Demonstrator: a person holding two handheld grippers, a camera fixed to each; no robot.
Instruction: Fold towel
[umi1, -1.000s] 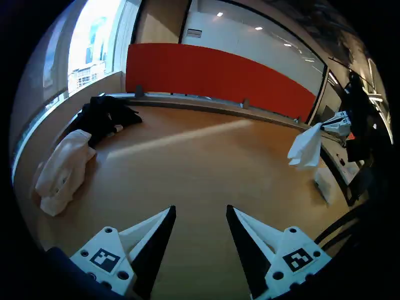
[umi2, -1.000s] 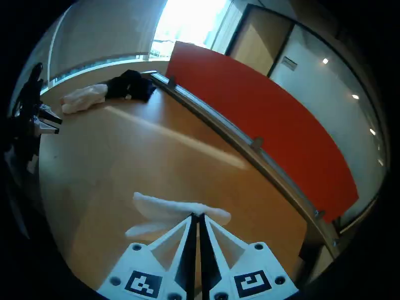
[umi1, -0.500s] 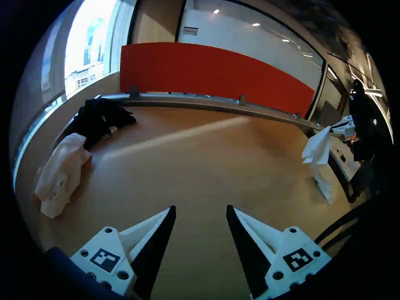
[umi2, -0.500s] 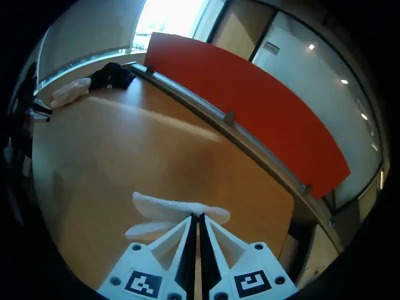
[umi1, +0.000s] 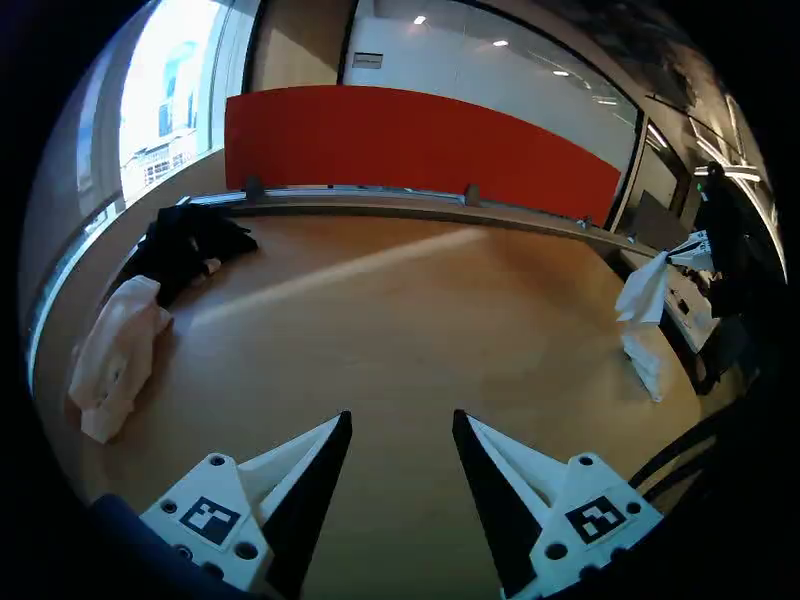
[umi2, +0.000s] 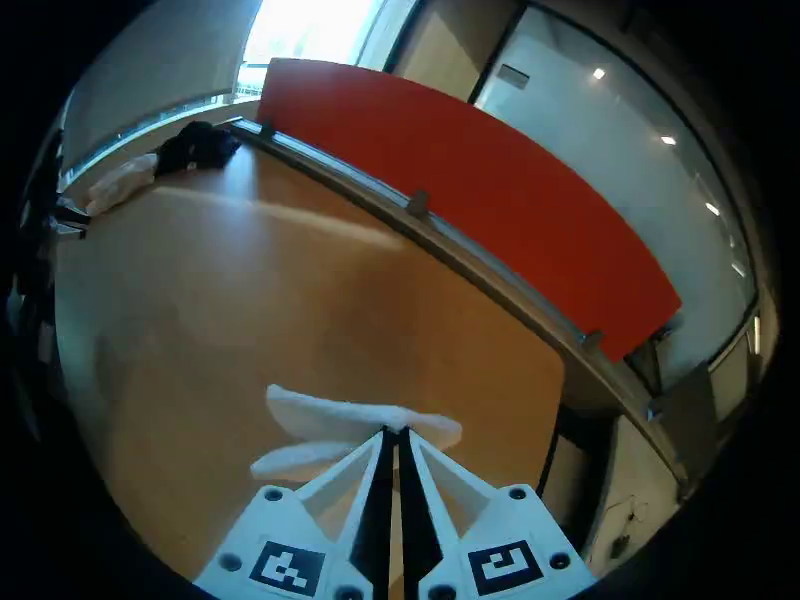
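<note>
My right gripper (umi2: 392, 436) is shut on a white towel (umi2: 345, 428), whose folds stick out past the fingertips above the wooden table (umi2: 250, 300). In the left gripper view the same white towel (umi1: 644, 294) hangs at the far right from the right gripper (umi1: 692, 251), over a folded white cloth (umi1: 645, 358) lying near the table's right edge. My left gripper (umi1: 398, 425) is open over the near part of the table (umi1: 400, 310), with nothing between its fingers.
A crumpled cream cloth (umi1: 115, 355) and a black garment (umi1: 190, 245) lie at the table's far left. A red partition (umi1: 420, 140) on a metal rail closes off the back edge. A window is at the left.
The right gripper has carried the towel further right, toward the table's right edge and over the folded cloth. The left gripper has turned slightly and stays open.
</note>
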